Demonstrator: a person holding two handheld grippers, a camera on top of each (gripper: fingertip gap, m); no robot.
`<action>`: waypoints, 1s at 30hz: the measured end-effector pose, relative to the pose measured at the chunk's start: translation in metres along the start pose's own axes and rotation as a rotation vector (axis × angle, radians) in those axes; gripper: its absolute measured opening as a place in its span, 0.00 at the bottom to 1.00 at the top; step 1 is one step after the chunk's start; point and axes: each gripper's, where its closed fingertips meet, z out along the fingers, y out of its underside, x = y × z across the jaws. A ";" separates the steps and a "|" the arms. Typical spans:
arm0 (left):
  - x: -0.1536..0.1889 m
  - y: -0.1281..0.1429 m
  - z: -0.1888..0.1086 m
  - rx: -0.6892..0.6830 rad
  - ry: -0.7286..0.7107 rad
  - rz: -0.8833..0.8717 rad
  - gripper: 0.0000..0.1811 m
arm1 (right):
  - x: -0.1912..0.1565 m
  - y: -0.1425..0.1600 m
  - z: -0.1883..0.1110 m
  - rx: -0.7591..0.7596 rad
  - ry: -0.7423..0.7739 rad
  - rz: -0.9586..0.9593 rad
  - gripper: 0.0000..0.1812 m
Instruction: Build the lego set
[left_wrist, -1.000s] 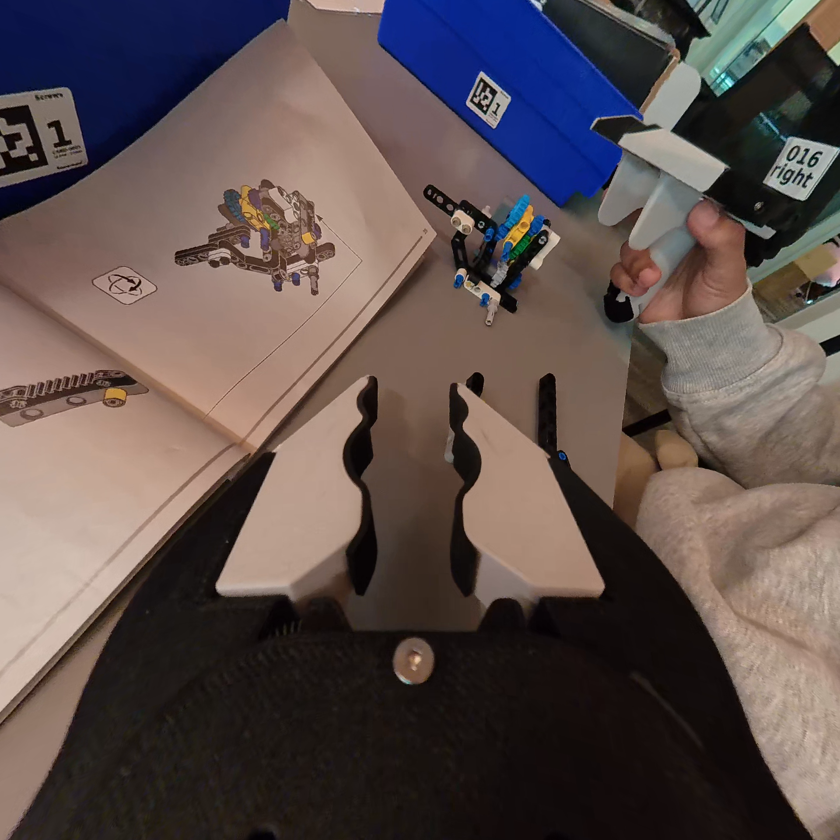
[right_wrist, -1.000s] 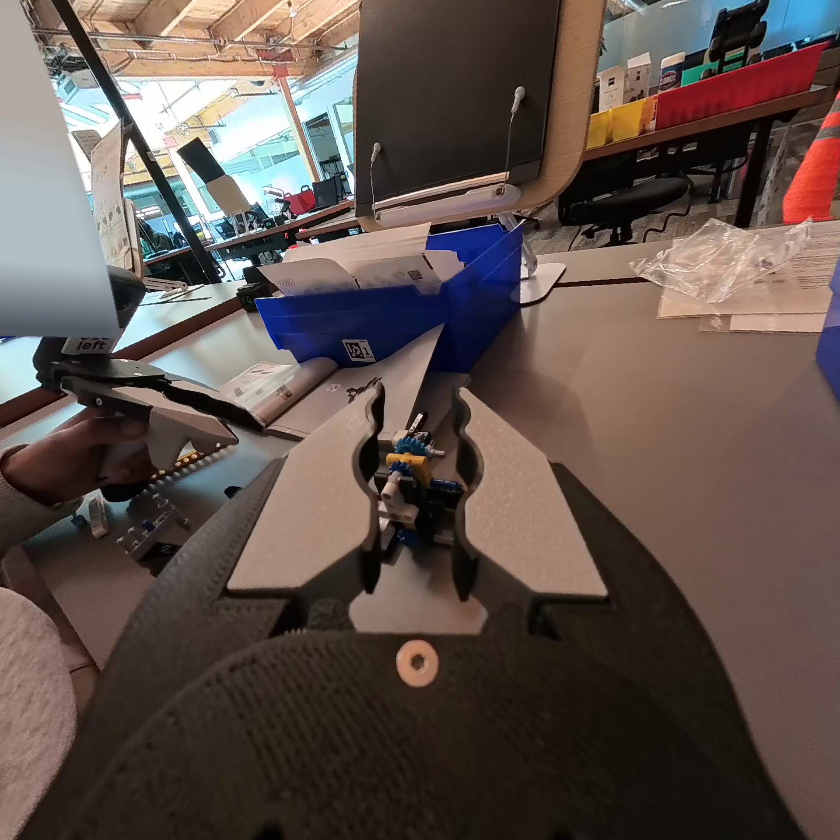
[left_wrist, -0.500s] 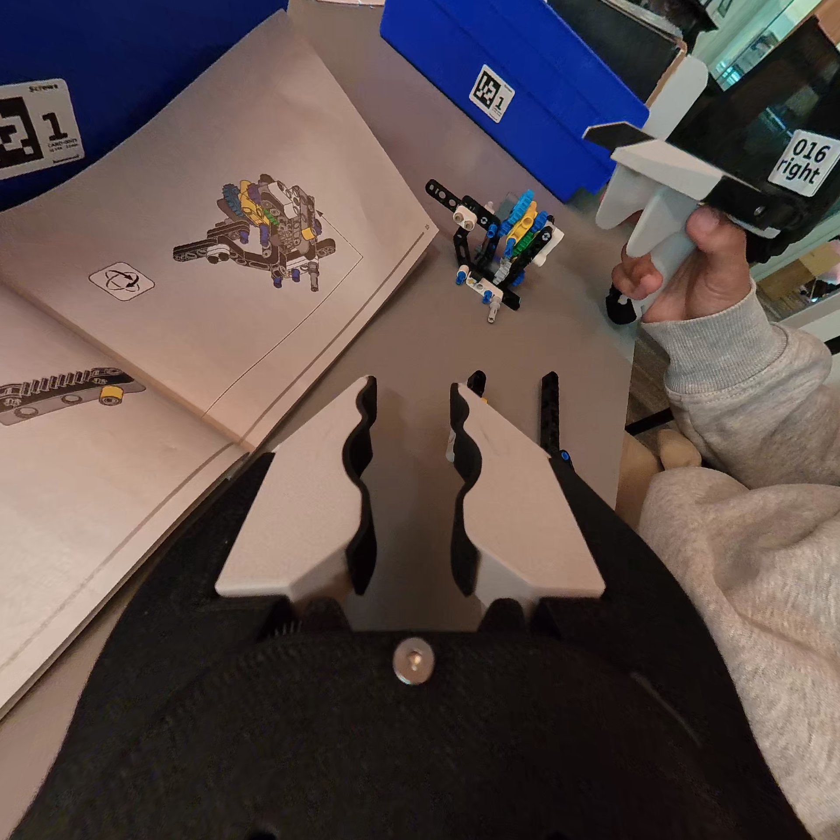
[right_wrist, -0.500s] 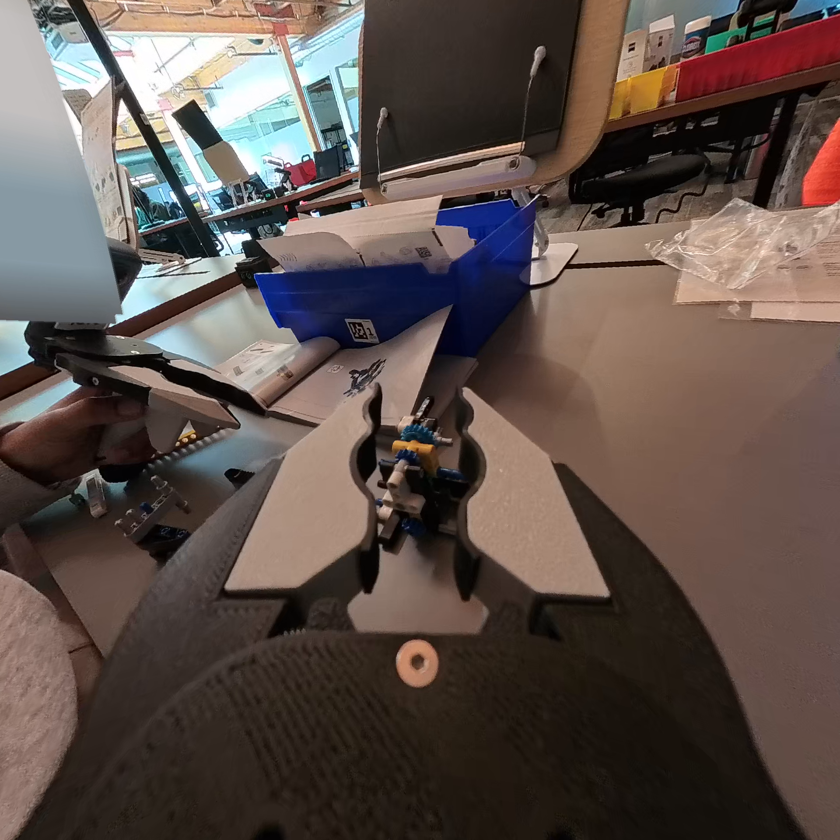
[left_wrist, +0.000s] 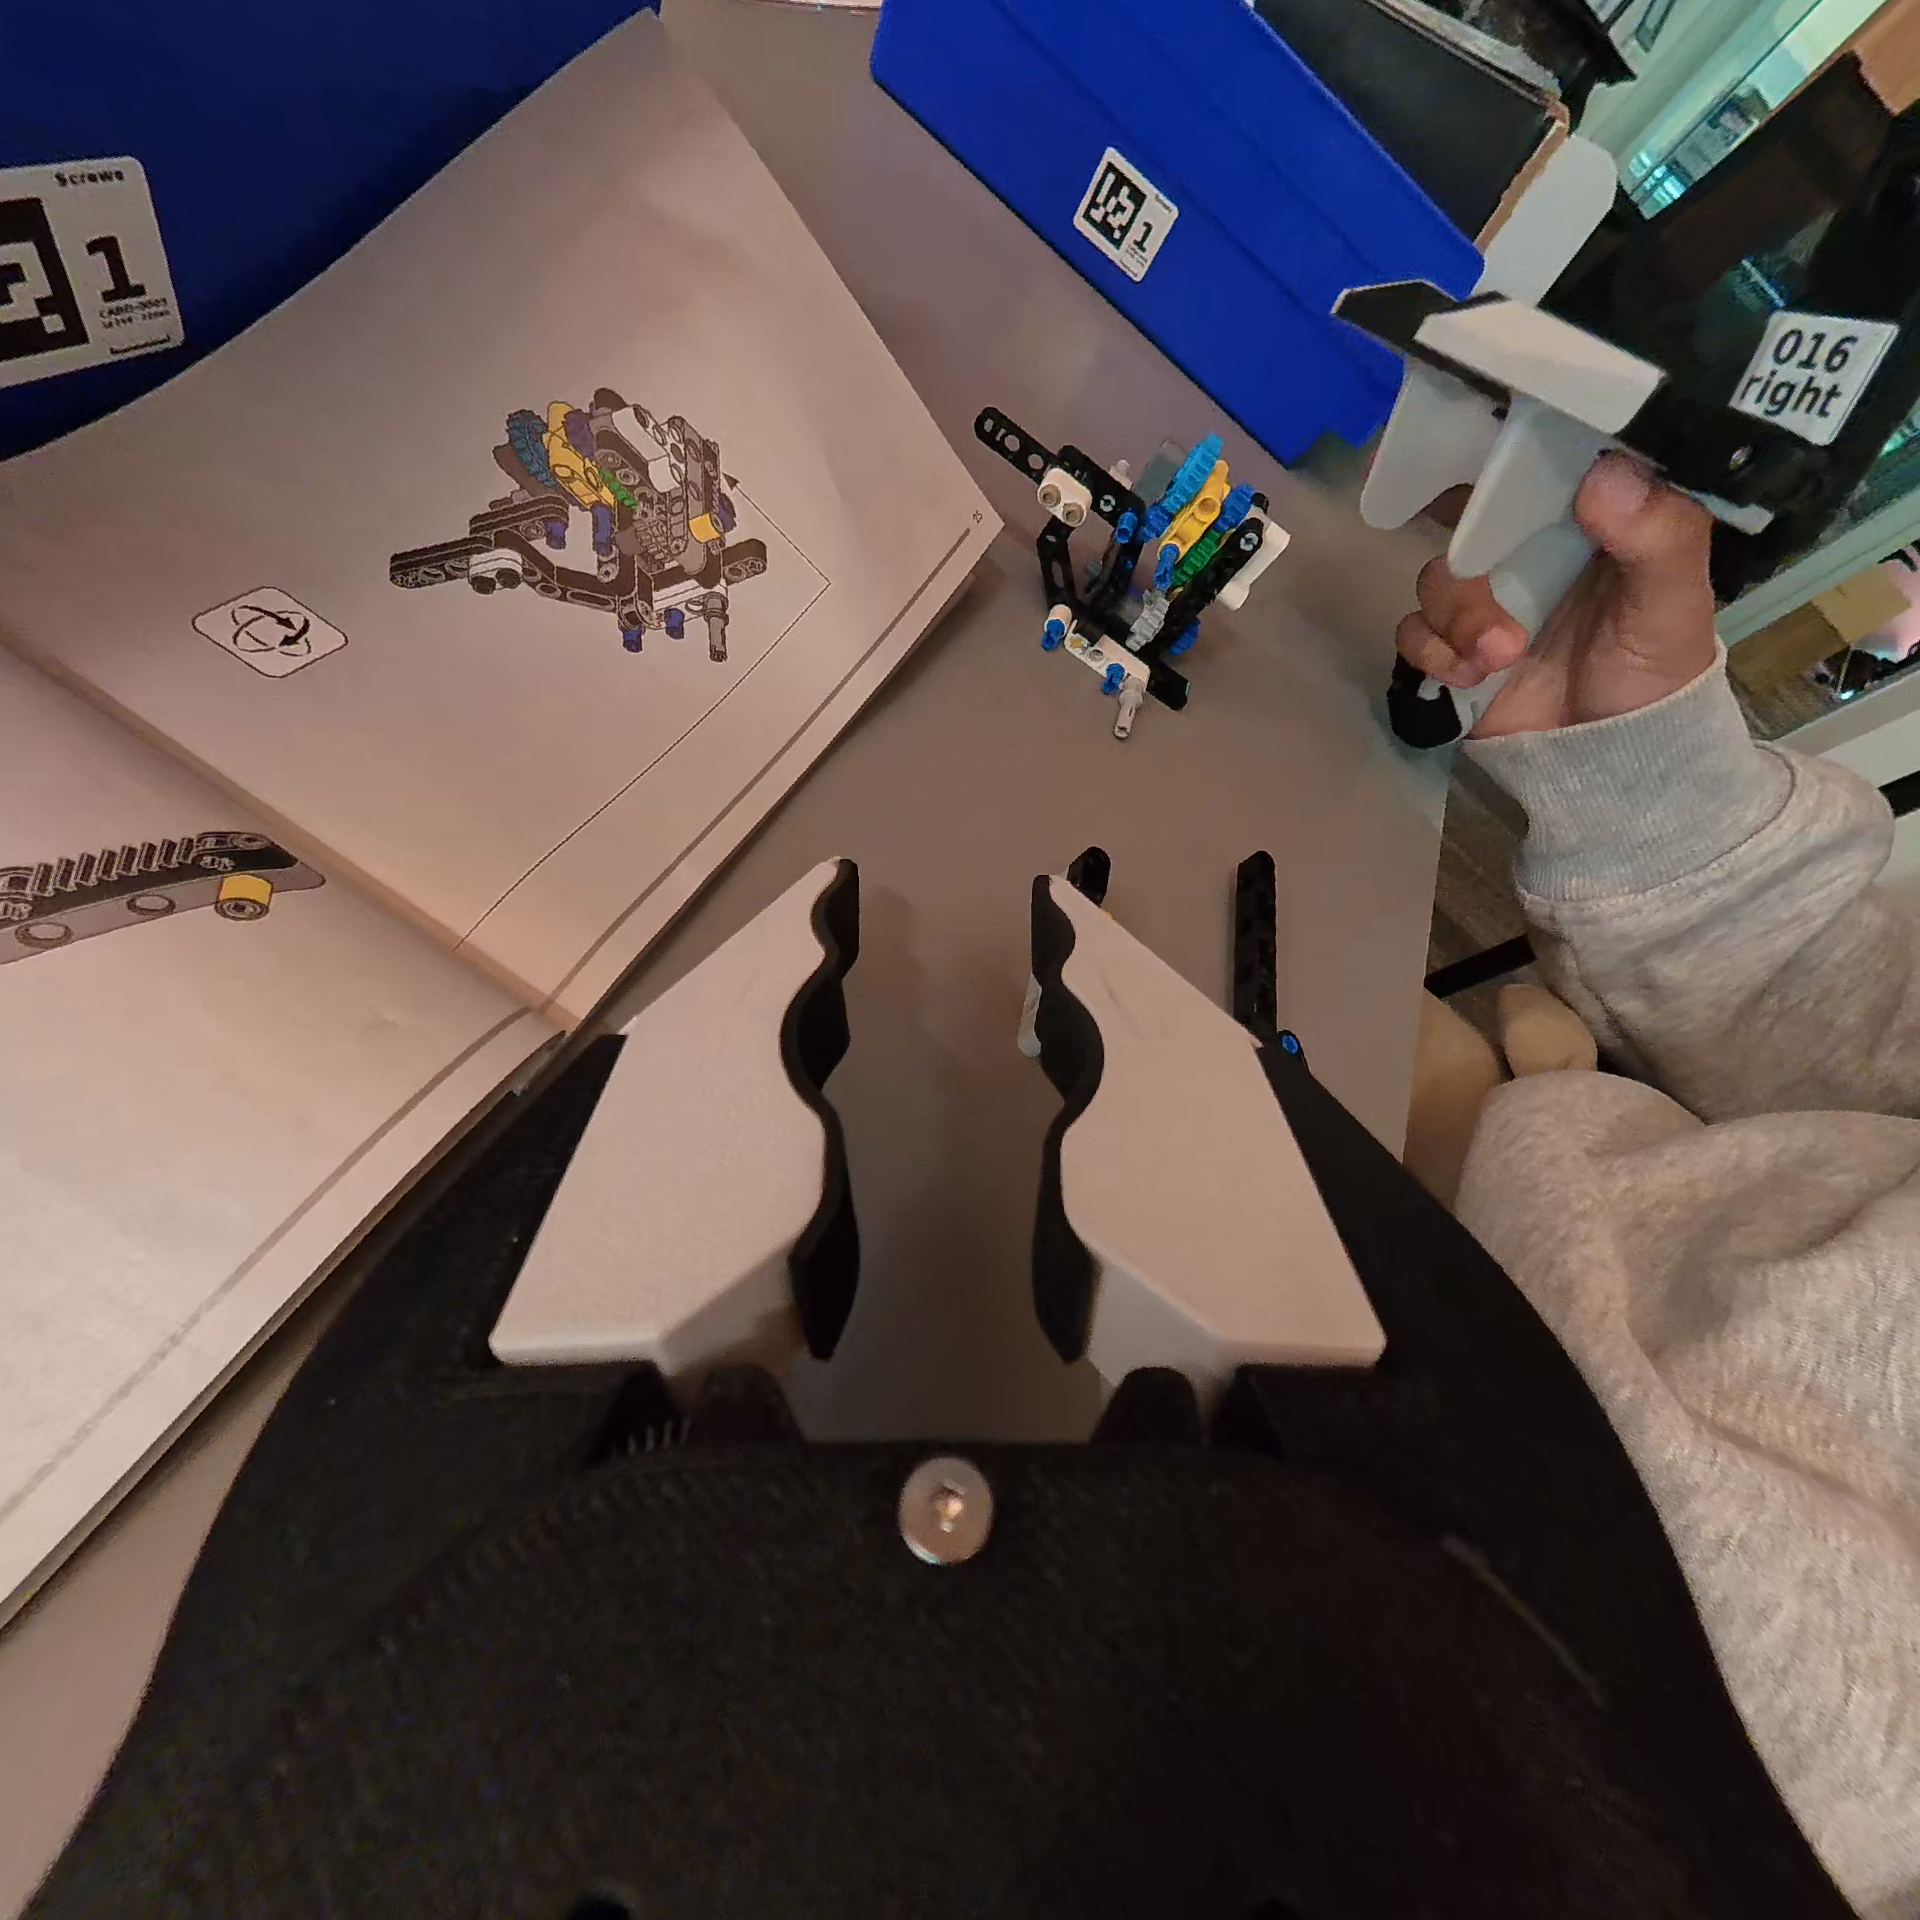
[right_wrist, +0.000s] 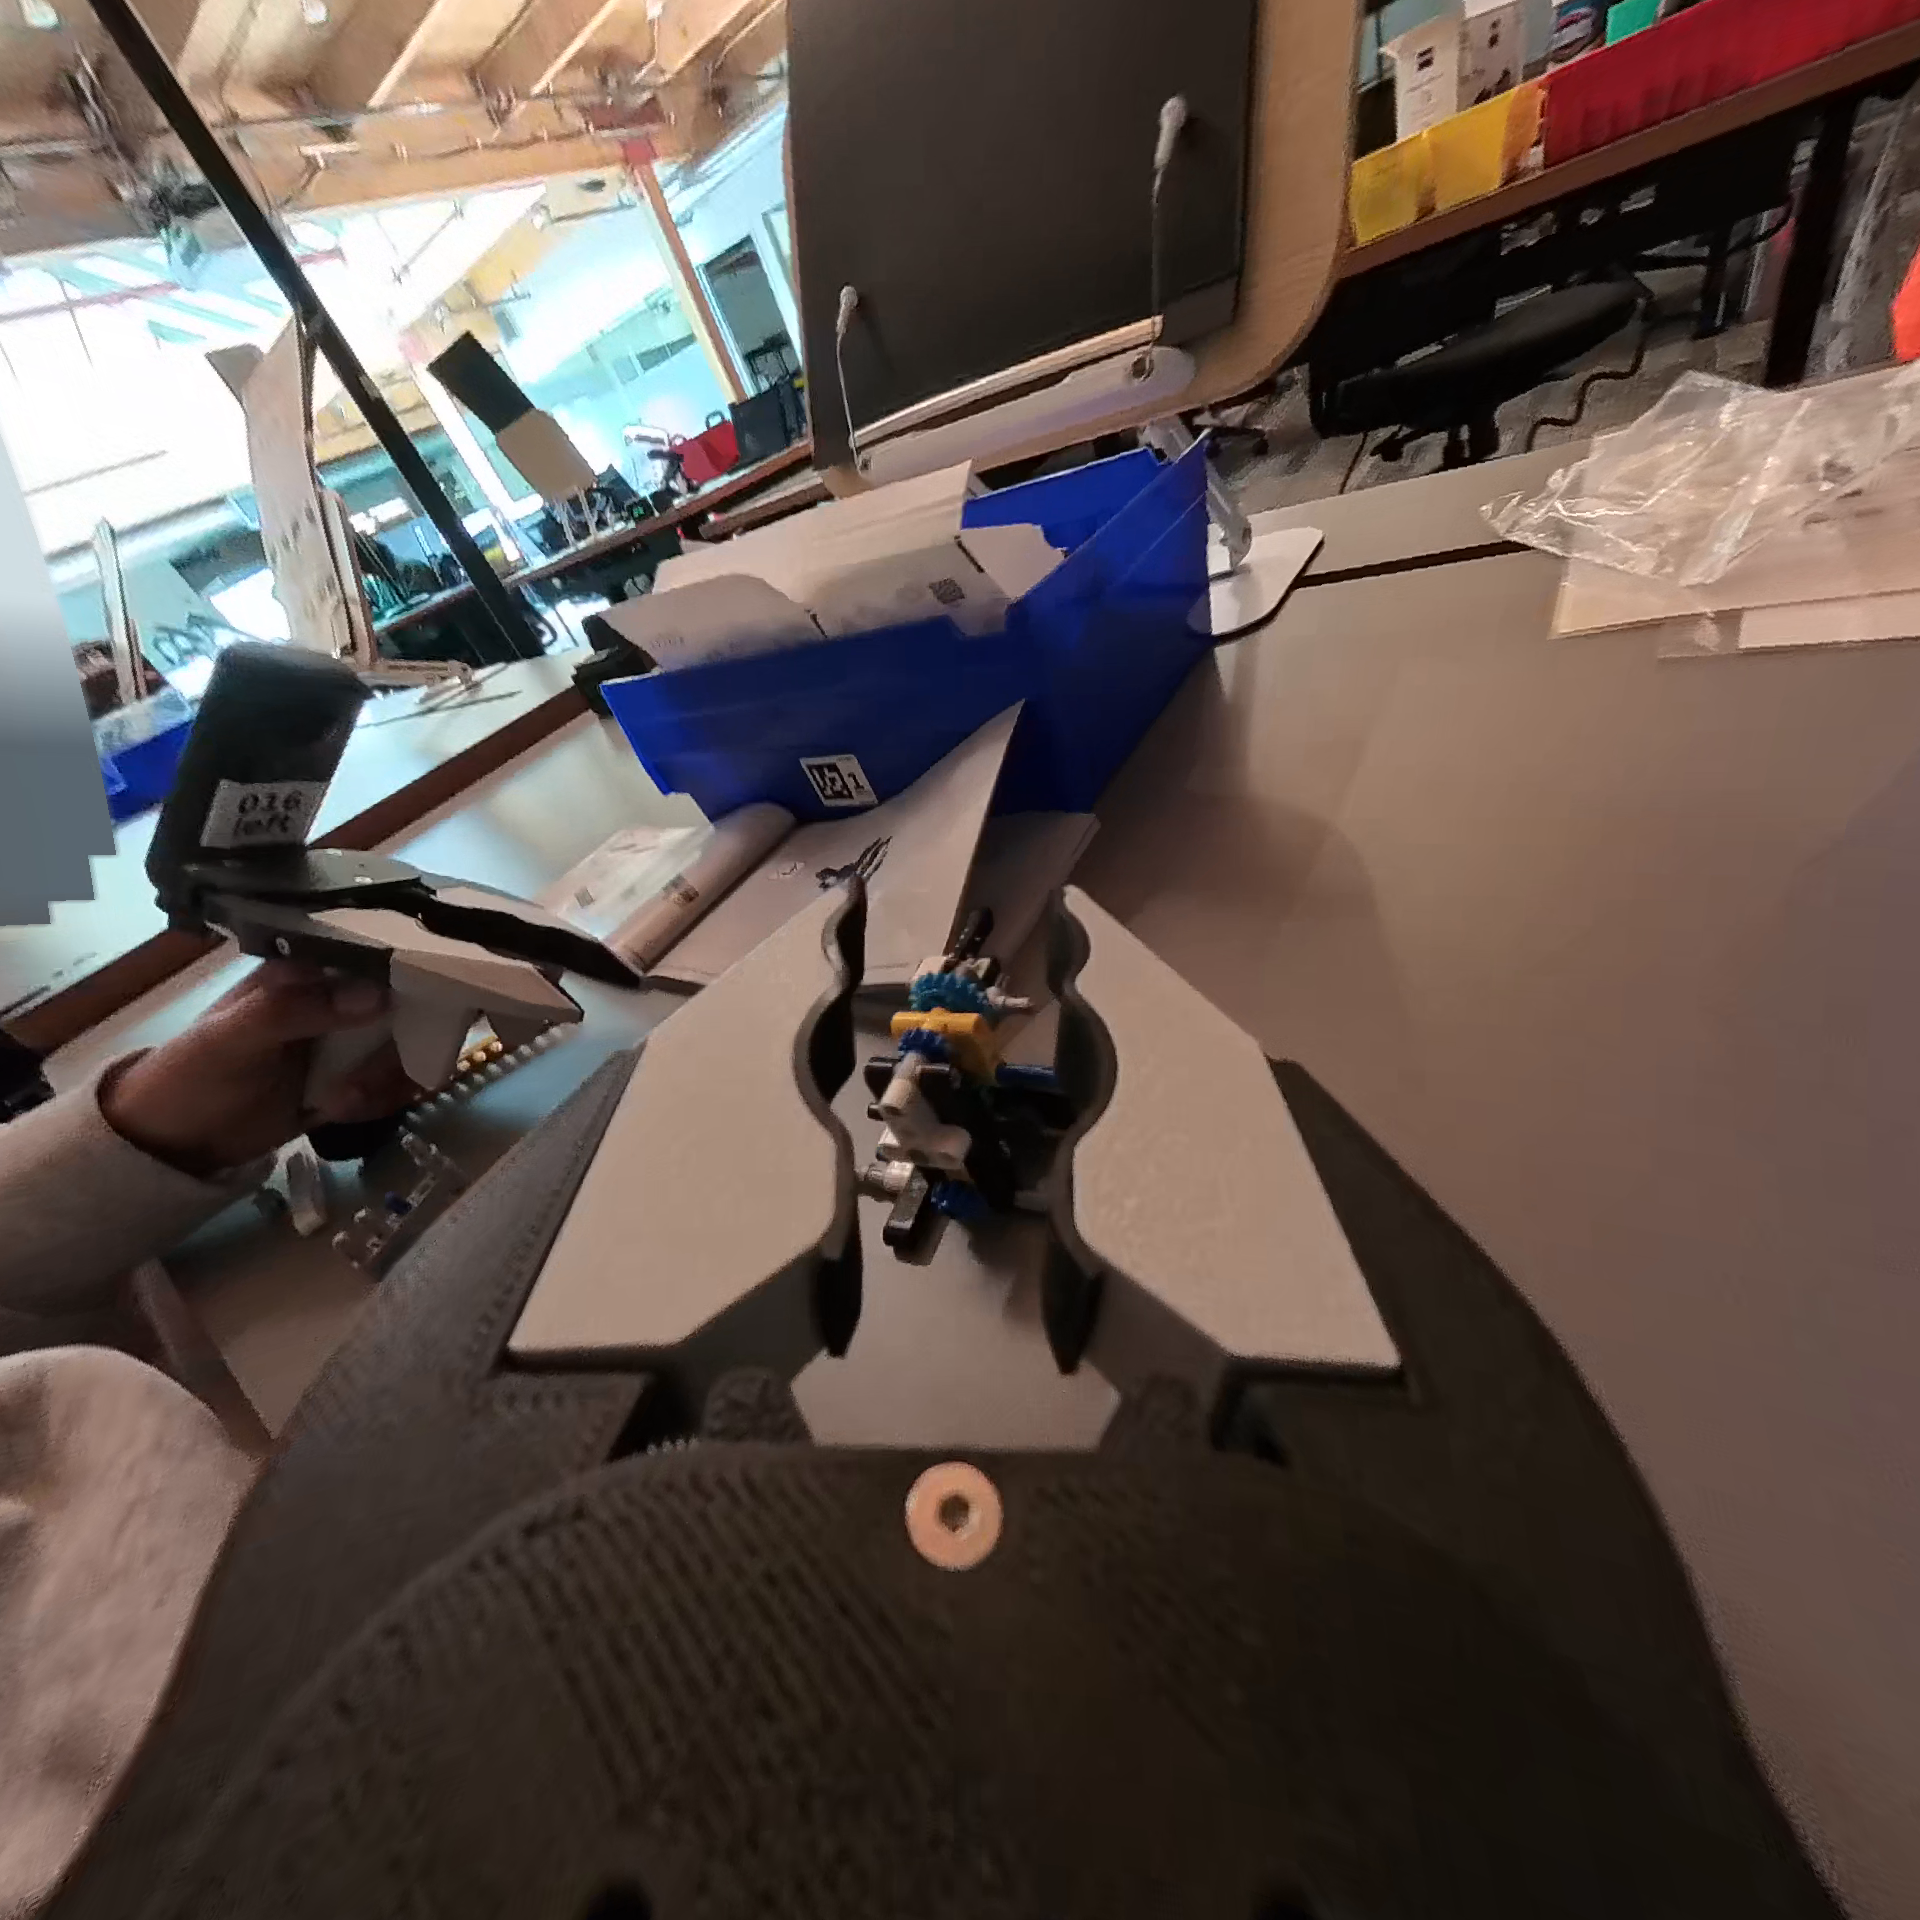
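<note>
A partly built lego assembly (left_wrist: 1153, 561) of black beams, blue pins and gears, yellow and green parts and white connectors stands on a grey table (left_wrist: 966, 790), the landmark of this workbench scene. Just to its left lies an open instruction booklet (left_wrist: 499, 644), its near page picturing a similar model. Behind the assembly sits a blue bin (left_wrist: 1164, 197) bearing a square-coded label; a second blue bin (left_wrist: 260, 156) rises behind the booklet.

The left gripper (left_wrist: 940, 894) hovers over bare tabletop in front of the assembly, well apart from it, its white fingers spread with a clear gap and nothing between them. Just right of those fingers, nearer the table edge than the assembly, lie loose black beams (left_wrist: 1255, 945) (one partly hidden behind the right finger).

The right gripper (right_wrist: 961, 935), seen from the left wrist view held aloft in a hand (left_wrist: 1558, 634) to the right of the assembly, points at the model. In its own view the assembly (right_wrist: 951, 1091) shows in the gap between its parted fingers, but neither finger appears to press on it; whether they touch it cannot be told. The left gripper appears there off to the assembly's left, with small loose pieces (right_wrist: 400, 1210) on the table beneath it. Far right of the assembly, a crumpled clear plastic bag (right_wrist: 1704, 488) rests on papers.
</note>
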 end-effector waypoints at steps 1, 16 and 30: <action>0.000 0.000 0.000 0.000 0.000 0.000 0.17 | 0.001 -0.001 -0.001 0.004 0.002 0.009 0.19; 0.000 0.000 0.000 0.002 -0.002 0.001 0.17 | -0.015 0.051 0.021 -0.300 0.064 -0.346 0.22; -0.001 -0.001 0.000 0.006 -0.003 0.001 0.17 | -0.001 0.062 0.017 -0.388 0.114 -0.384 0.23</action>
